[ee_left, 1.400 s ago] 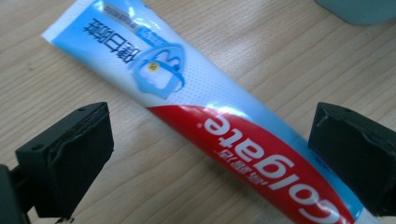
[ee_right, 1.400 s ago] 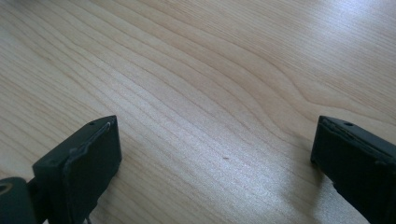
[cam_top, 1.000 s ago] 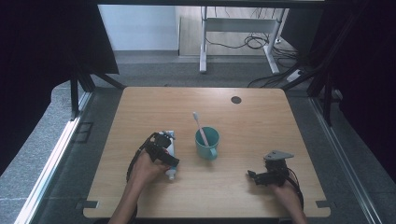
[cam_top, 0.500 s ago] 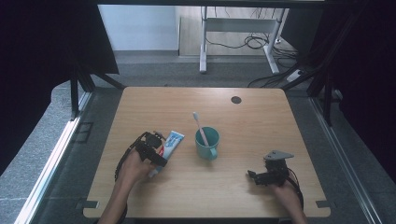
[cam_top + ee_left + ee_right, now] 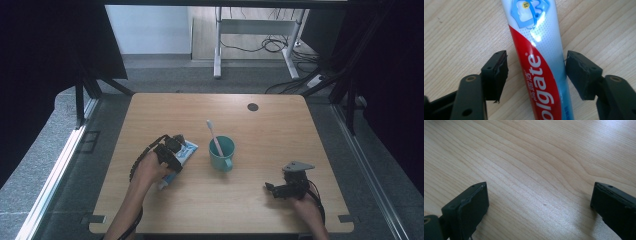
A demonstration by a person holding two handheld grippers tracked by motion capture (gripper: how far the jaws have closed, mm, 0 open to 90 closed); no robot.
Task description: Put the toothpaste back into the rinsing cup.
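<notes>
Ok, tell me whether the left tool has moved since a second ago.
Yes. The left tool slid left, away from the teal cup; its closing jaws straddle the toothpaste tube without pressing.

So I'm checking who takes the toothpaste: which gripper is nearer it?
Left. The left gripper straddles the toothpaste, its jaws just closing but not yet touching it. The right gripper rests open past the cup, far off.

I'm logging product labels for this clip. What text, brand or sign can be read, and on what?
"Colgate", white letters on the red band of the toothpaste tube.
Small characters beside the brand: too small to read.
Yellow badge near the tube's top: blurred.
Cup, toothbrush: no text.
</notes>
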